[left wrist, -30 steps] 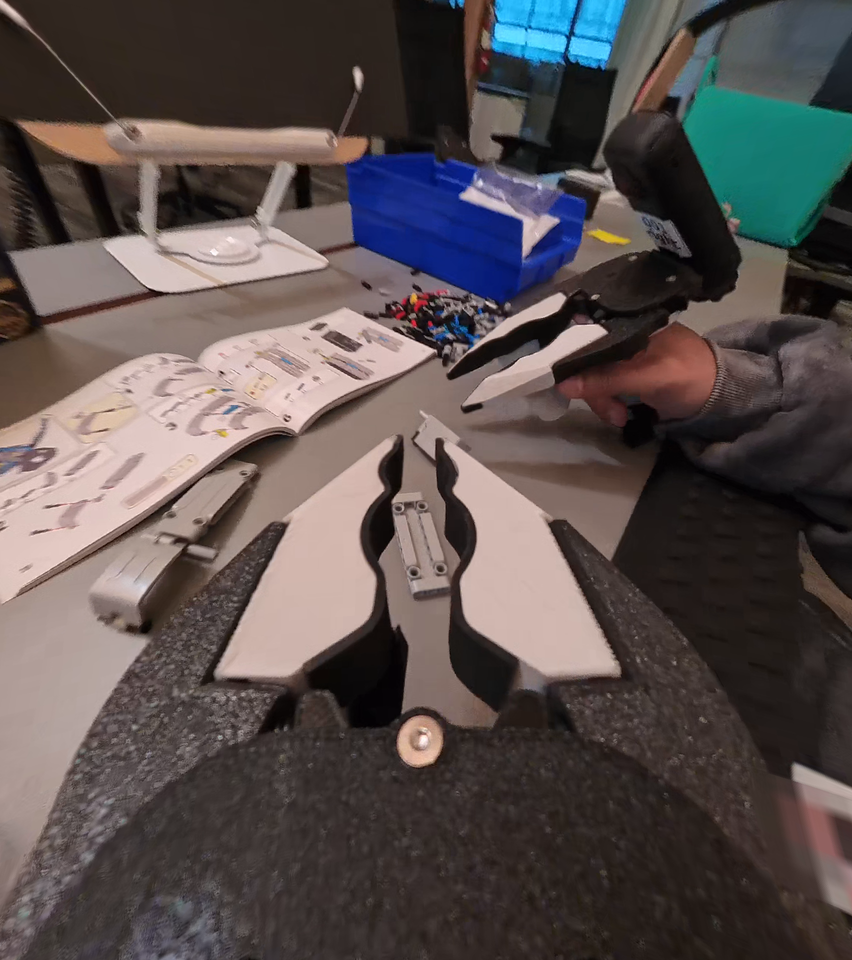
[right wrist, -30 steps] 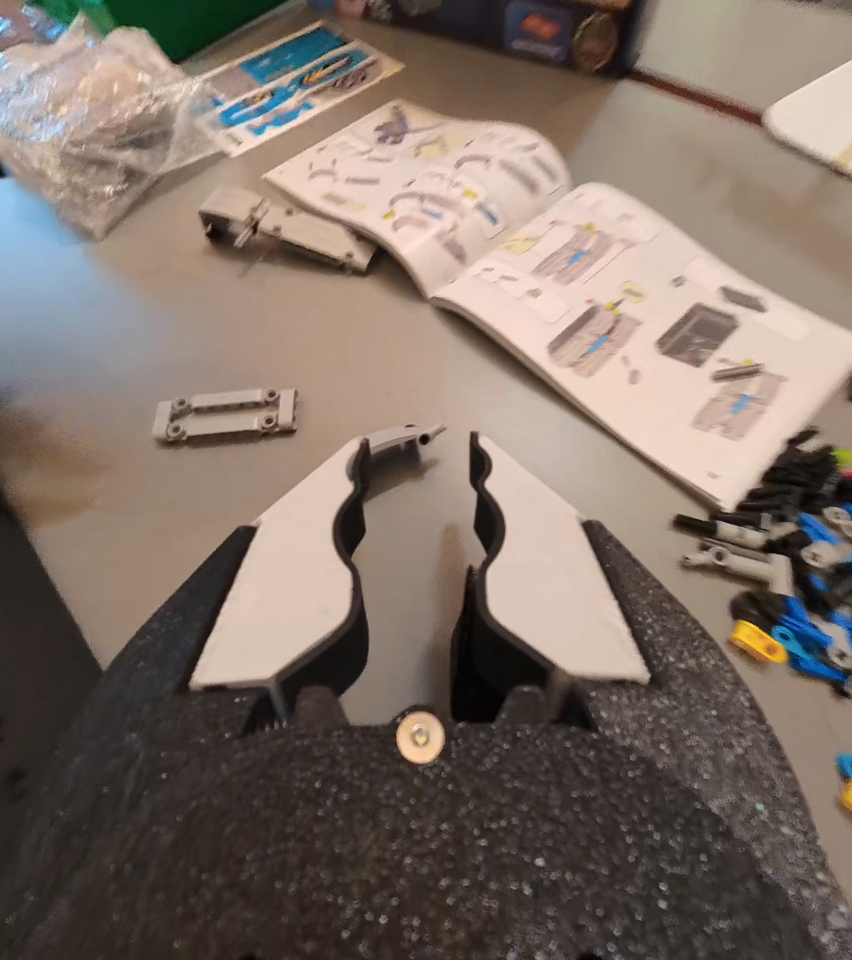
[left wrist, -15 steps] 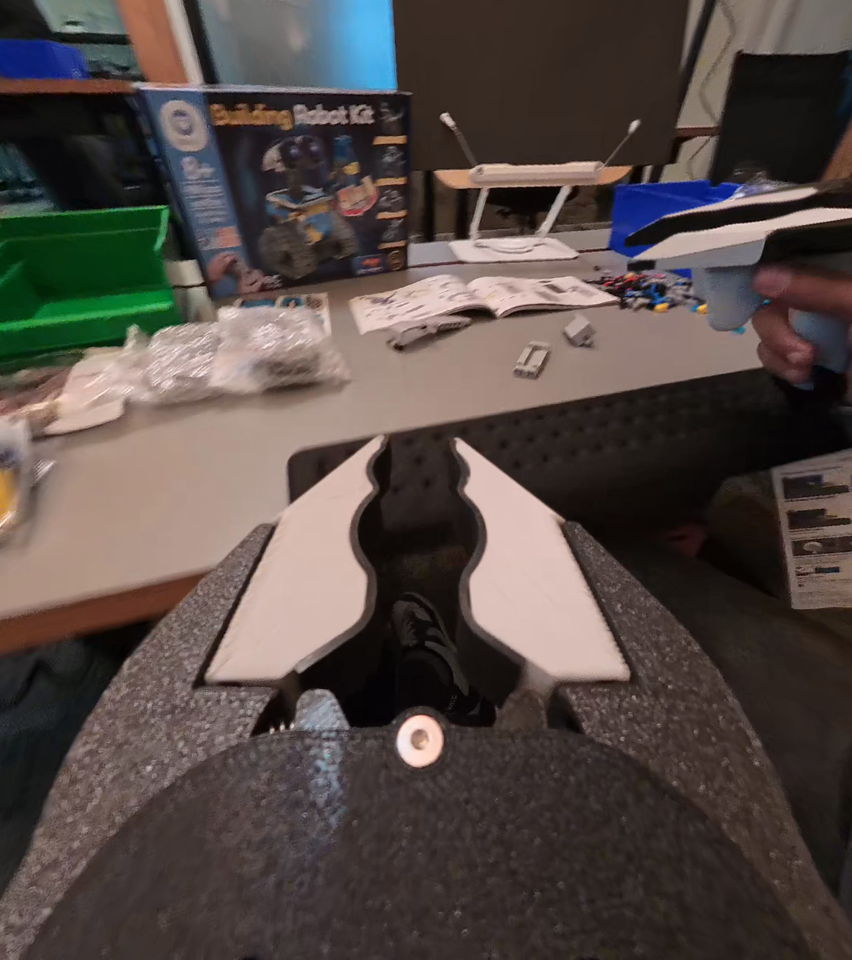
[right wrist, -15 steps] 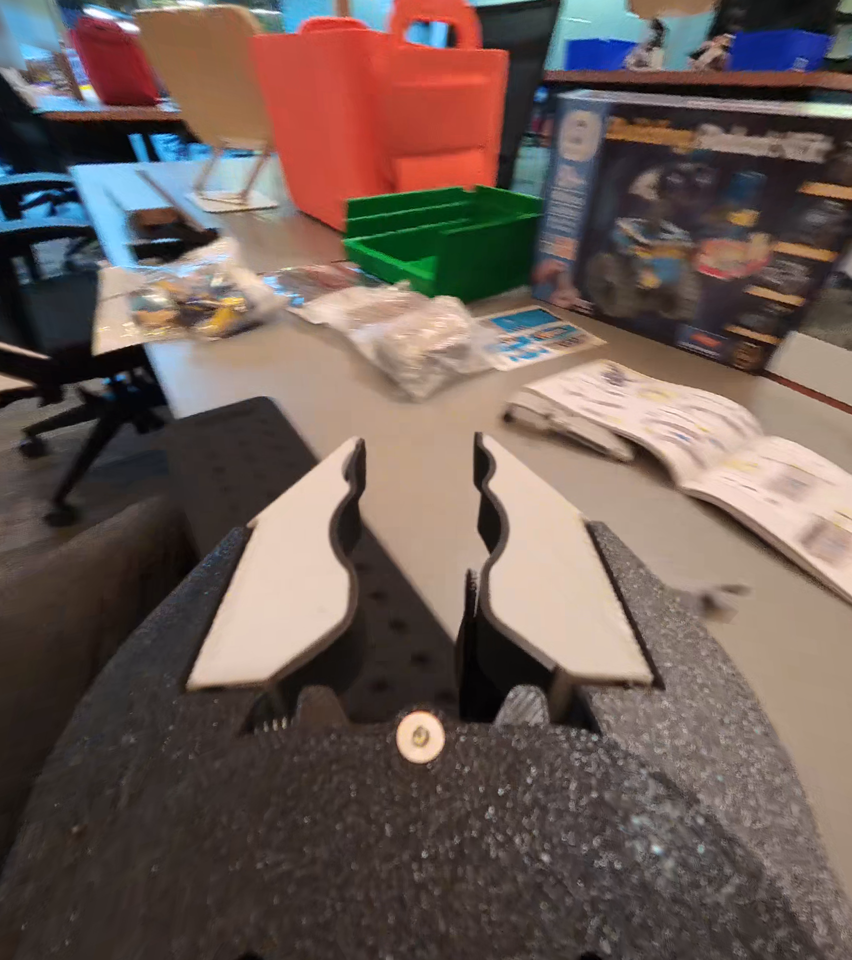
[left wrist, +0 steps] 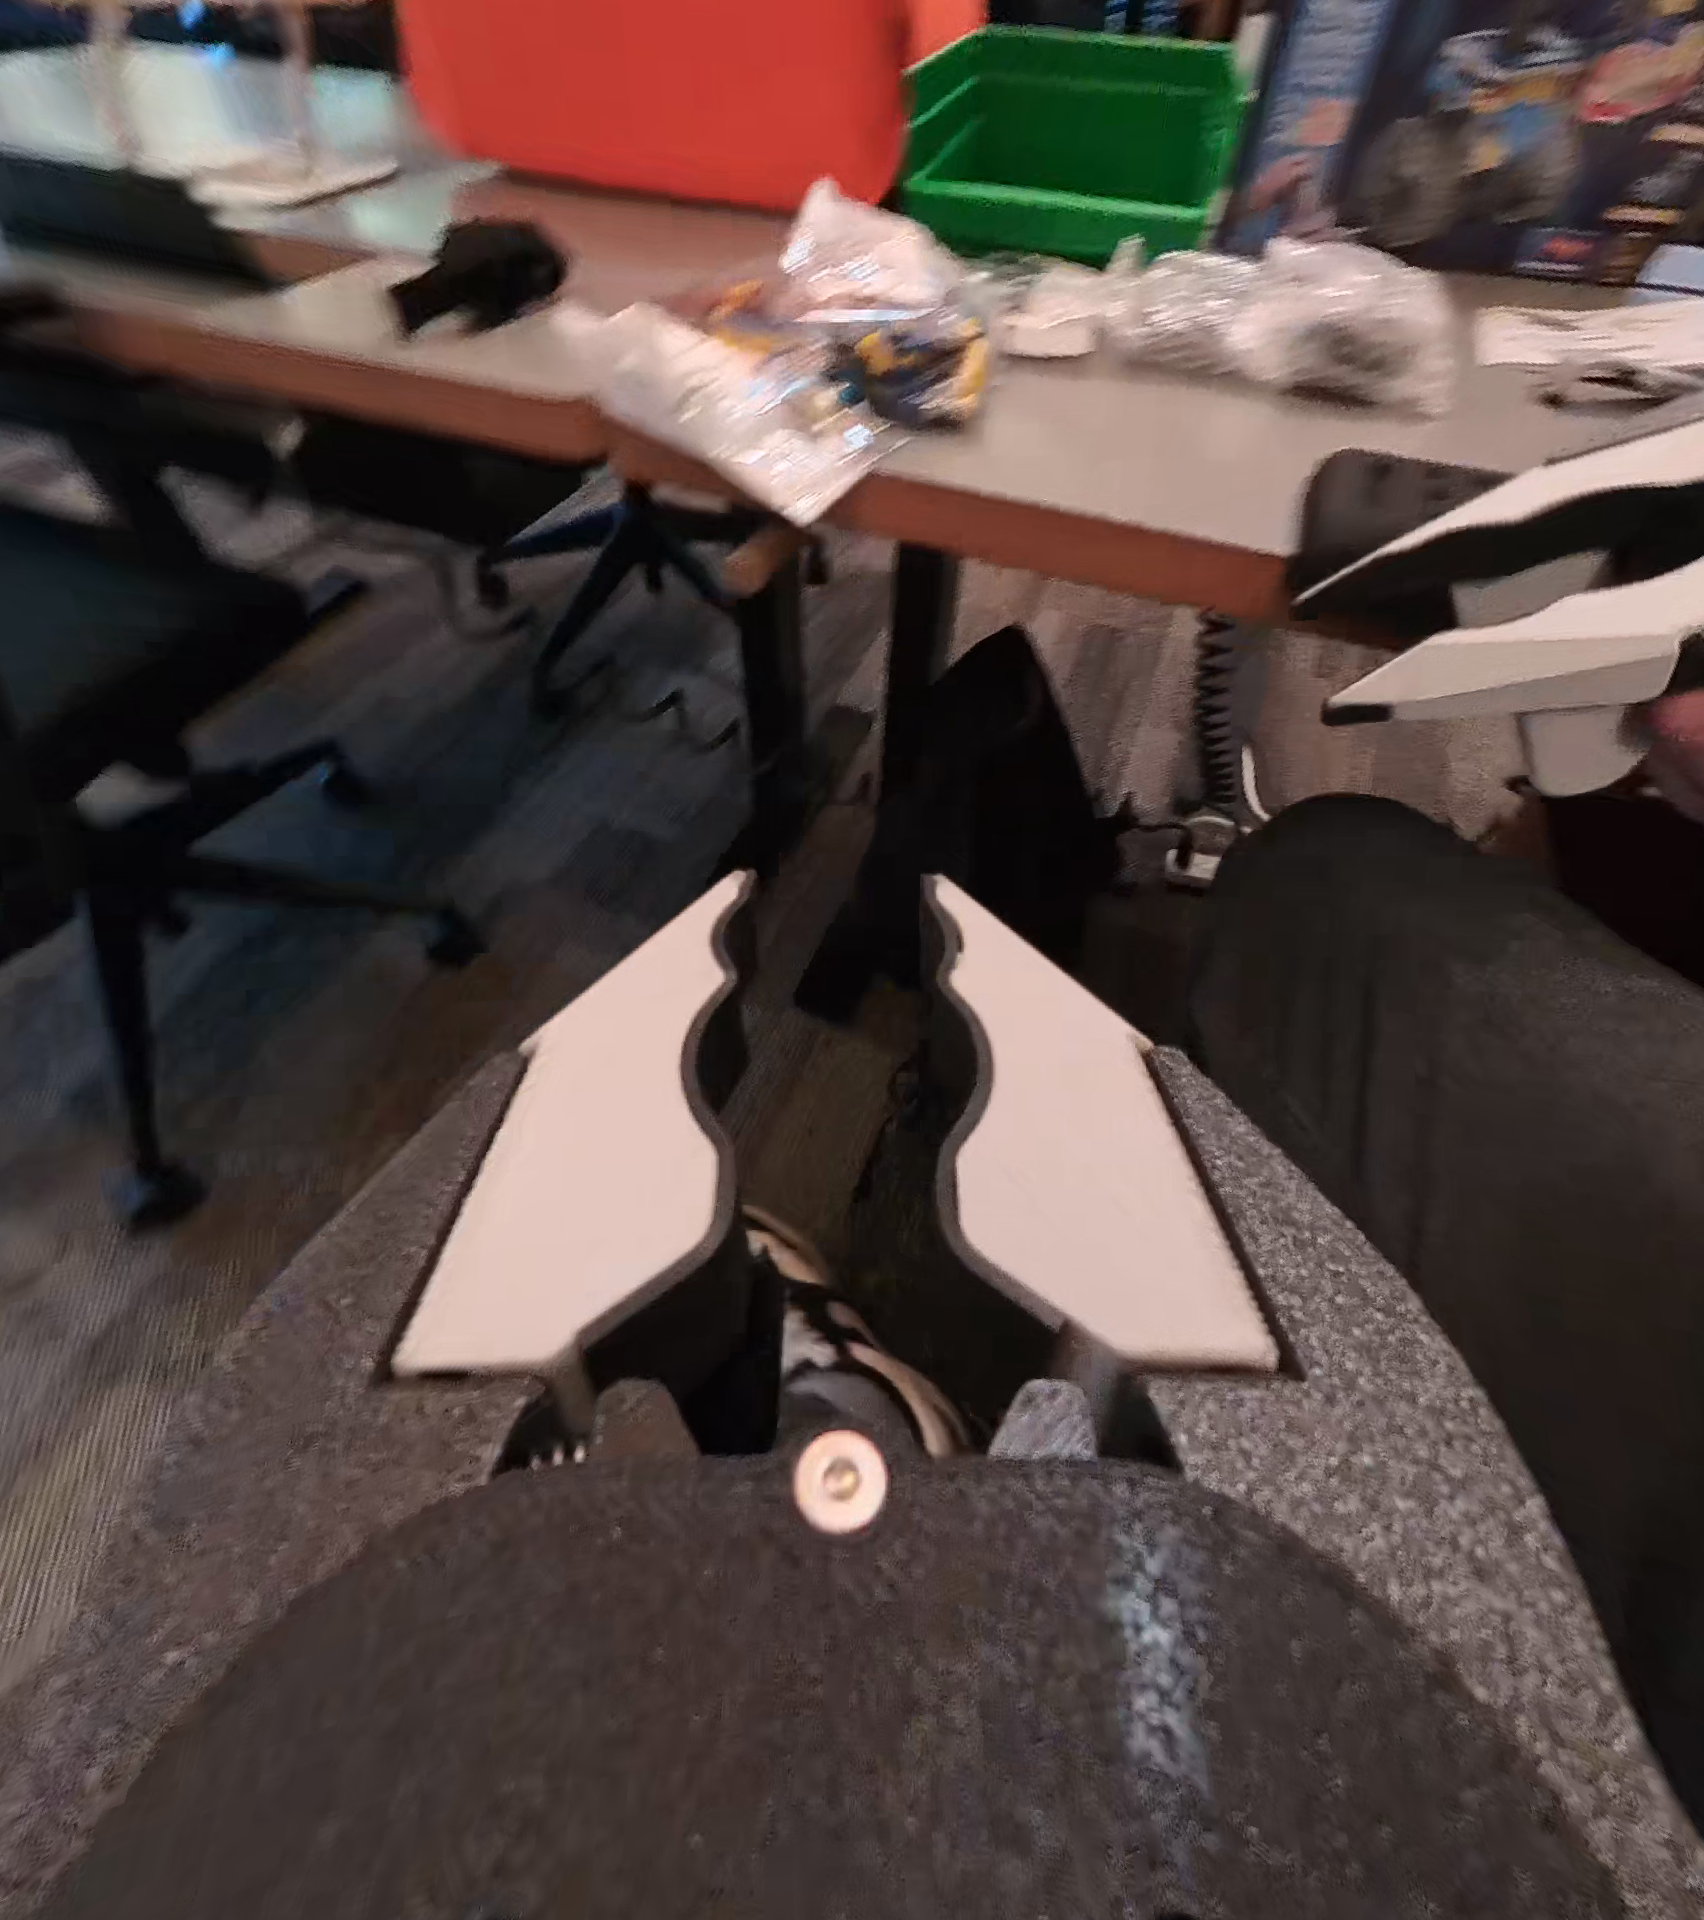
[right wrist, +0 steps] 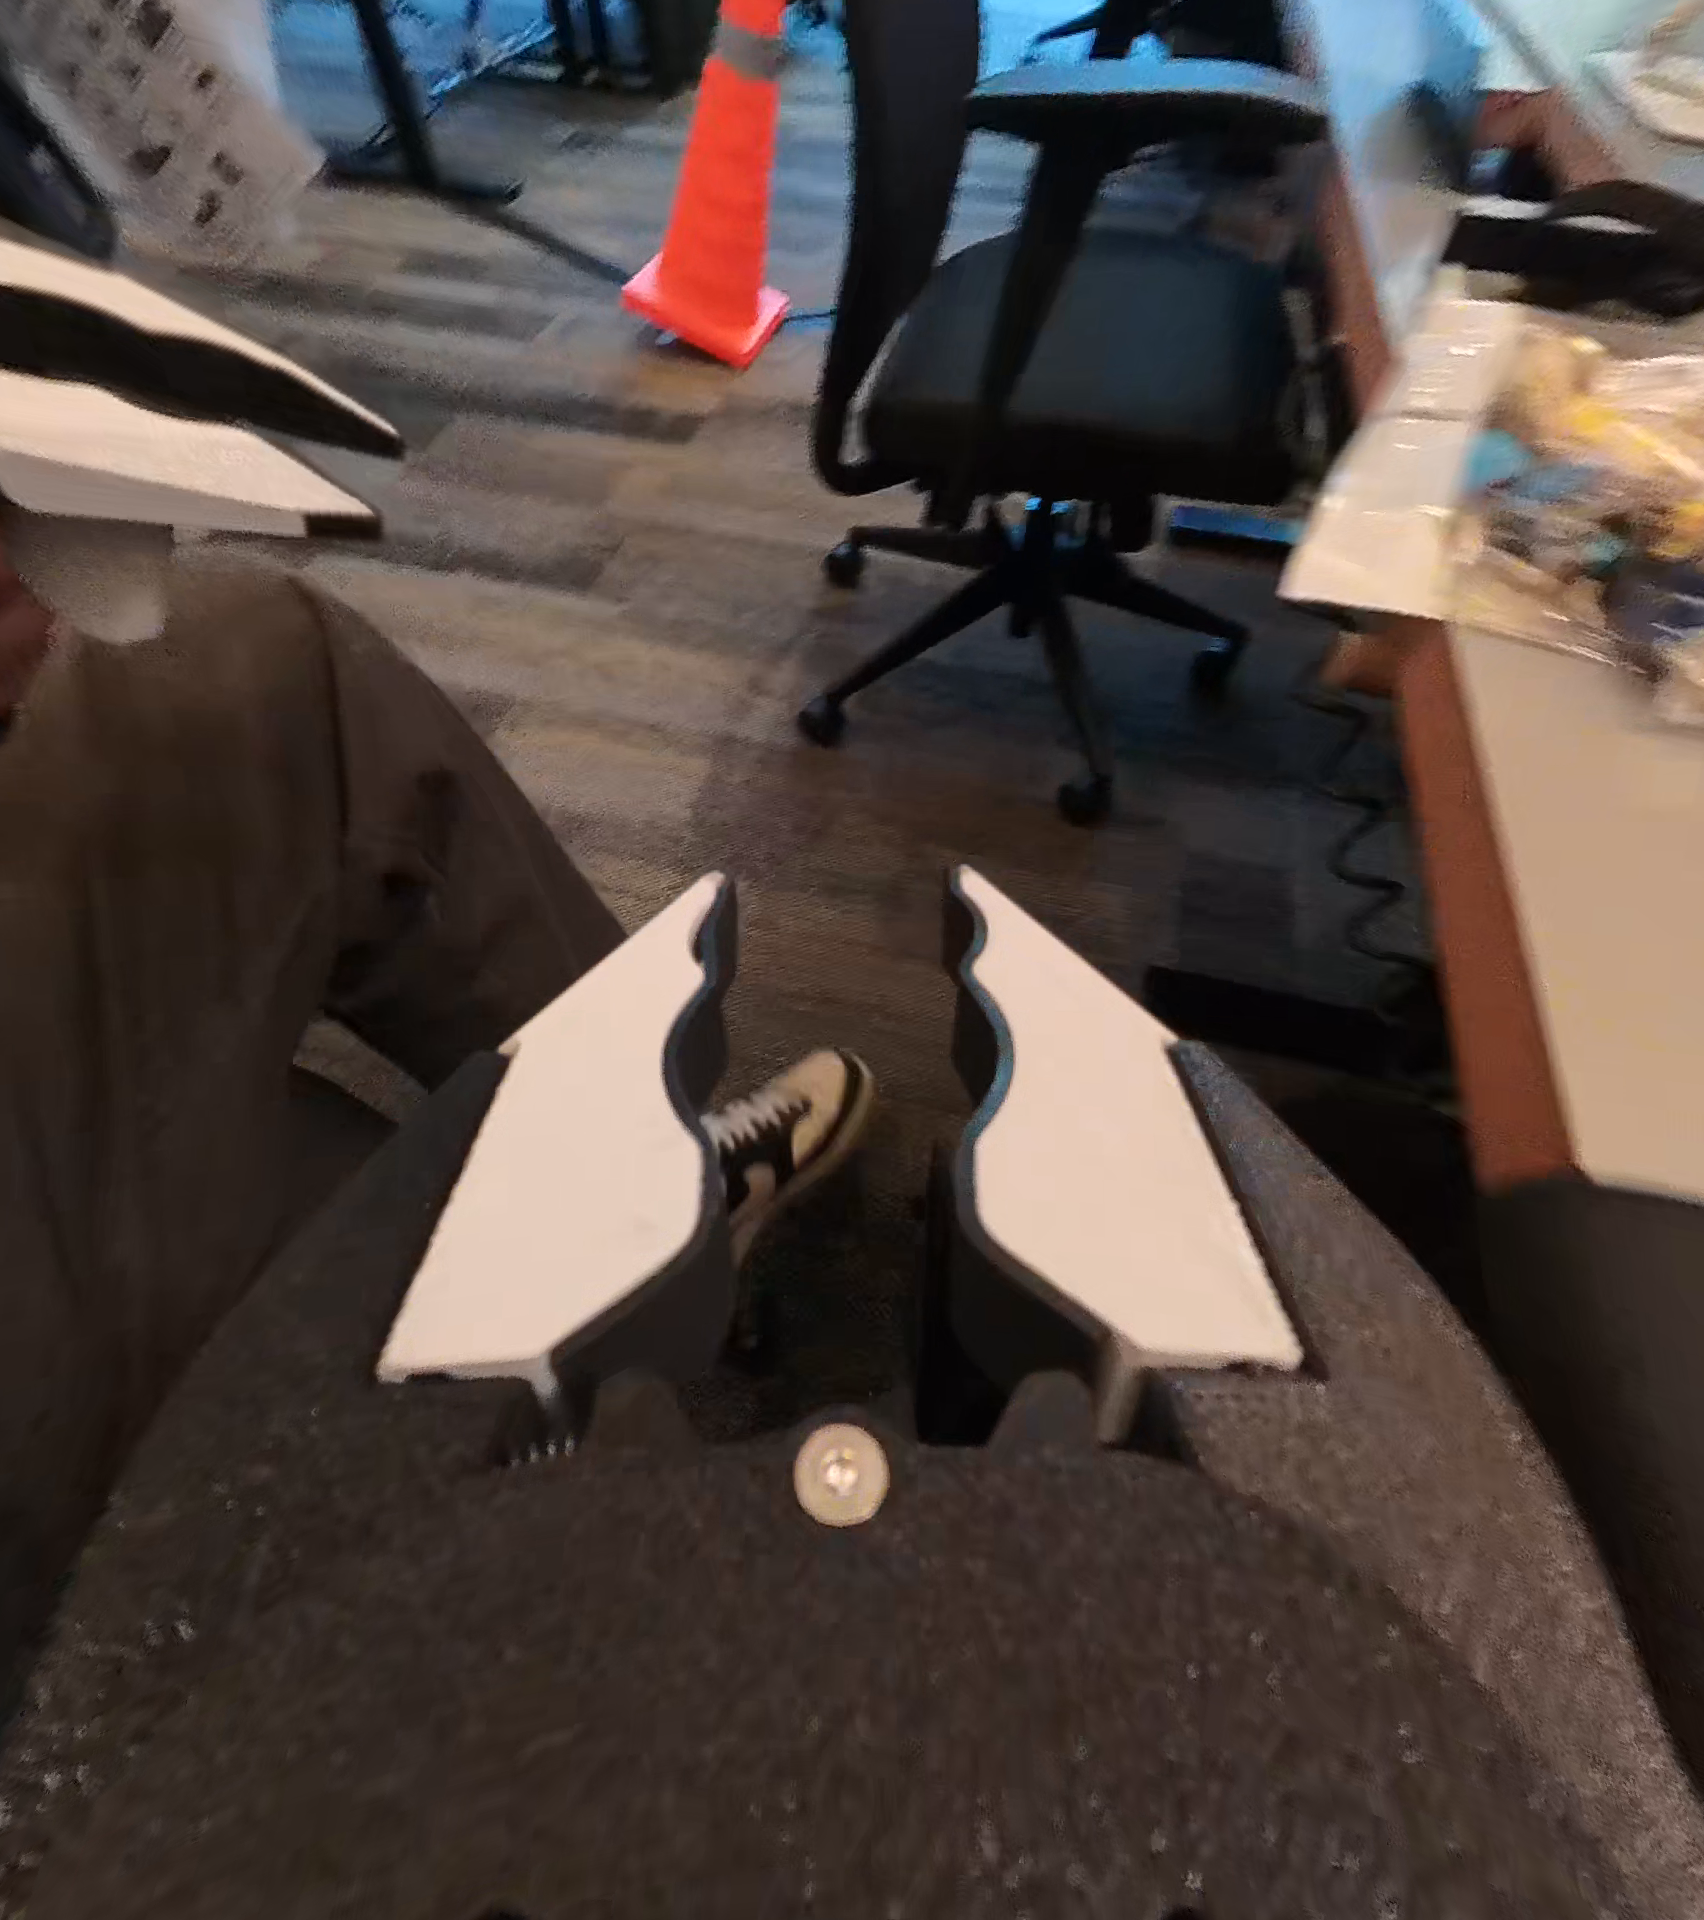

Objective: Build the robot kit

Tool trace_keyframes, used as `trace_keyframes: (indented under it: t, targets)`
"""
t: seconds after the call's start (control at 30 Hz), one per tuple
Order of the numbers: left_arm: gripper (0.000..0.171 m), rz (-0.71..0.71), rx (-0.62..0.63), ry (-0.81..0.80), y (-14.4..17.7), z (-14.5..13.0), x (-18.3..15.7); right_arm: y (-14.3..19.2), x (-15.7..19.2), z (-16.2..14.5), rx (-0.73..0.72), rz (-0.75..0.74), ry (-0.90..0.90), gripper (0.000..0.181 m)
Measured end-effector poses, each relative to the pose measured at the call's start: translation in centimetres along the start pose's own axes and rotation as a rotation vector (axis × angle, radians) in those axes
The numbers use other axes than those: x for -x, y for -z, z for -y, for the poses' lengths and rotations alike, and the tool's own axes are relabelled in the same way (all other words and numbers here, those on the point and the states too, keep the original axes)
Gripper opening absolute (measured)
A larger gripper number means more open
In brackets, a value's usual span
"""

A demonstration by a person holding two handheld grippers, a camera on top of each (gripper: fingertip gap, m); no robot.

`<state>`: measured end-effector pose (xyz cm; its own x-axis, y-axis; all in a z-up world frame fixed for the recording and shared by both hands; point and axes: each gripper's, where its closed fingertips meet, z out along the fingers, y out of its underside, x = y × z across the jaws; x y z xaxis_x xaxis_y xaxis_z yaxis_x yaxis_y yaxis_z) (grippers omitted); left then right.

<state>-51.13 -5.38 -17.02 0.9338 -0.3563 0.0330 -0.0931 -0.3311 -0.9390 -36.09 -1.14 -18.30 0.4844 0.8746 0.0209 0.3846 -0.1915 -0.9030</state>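
The left gripper (left wrist: 835, 902) is held off the table (left wrist: 1118, 457) above the carpeted floor (left wrist: 235, 1049), jaws parted and empty. The right gripper (right wrist: 835, 902) is likewise spread wide with nothing gripped, a black-and-white shoe (right wrist: 794, 1124) seen below it, near an office chair (right wrist: 1066, 343).

Both grippers same build: left gripper (left wrist: 835, 894) and right gripper (right wrist: 835, 888) have white wedge fingers with wavy black inner edges, speckled black foam-textured body, one silver screw (left wrist: 839, 1480) at centre. Person wears dark trousers (left wrist: 1513, 1195), black-and-white sneaker (right wrist: 791, 1127).
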Motion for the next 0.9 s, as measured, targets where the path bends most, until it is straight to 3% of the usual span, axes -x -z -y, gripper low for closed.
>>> trace_keyframes:
  t: [0.1,0.2,0.33,0.4,0.5,0.57,0.6,0.63,0.67,0.7,0.73,0.8,0.87,0.9]
  targets:
    - [0.031,0.137,0.076,0.162,4.3,-2.9,4.1,-3.9,2.8,0.7,0.031,0.118,0.032,0.038]
    - [0.032,0.196,0.141,0.334,7.7,-5.7,6.0,-7.7,5.7,0.6,0.085,0.246,0.034,0.041]
    - [0.031,0.427,0.190,0.305,12.5,-9.4,11.5,-12.1,10.1,-2.1,0.251,0.446,0.016,0.045]
    - [0.034,0.549,0.288,0.294,15.9,-12.8,15.0,-13.9,11.5,-3.7,0.332,0.497,0.019,0.049]
    - [0.035,0.713,0.374,0.387,21.5,-19.3,19.1,-16.8,11.5,-4.9,0.292,0.469,0.078,0.059]
    - [0.040,0.771,0.403,0.549,23.9,-23.8,20.7,-18.7,8.9,-6.1,0.275,0.329,0.208,0.067]
    - [0.042,0.789,0.408,0.654,24.7,-25.9,21.4,-19.7,6.7,-6.7,0.258,0.217,0.247,0.057]
    - [0.043,0.806,0.367,0.795,24.8,-27.6,21.9,-20.6,5.2,-7.4,0.241,0.136,0.220,0.047]
    - [0.043,0.794,0.229,0.979,23.9,-28.4,22.3,-21.4,4.9,-8.7,0.259,0.126,0.128,0.042]
    - [0.044,0.686,0.097,1.123,22.4,-28.5,21.8,-21.8,5.7,-10.6,0.326,0.180,0.020,0.043]
    - [0.039,0.651,0.055,1.183,21.9,-29.4,21.3,-22.2,6.1,-11.8,0.385,0.219,-0.023,0.045]
    - [0.037,0.718,0.033,1.243,23.6,-31.2,21.8,-24.2,4.0,-10.3,0.461,0.154,0.011,0.050]
    - [0.039,0.744,0.244,1.218,25.9,-32.3,23.0,-26.1,2.5,-6.1,0.544,0.116,0.000,0.054]
    - [0.040,0.772,0.339,1.137,27.5,-31.8,24.2,-27.0,2.2,-2.7,0.543,0.103,-0.021,0.051]
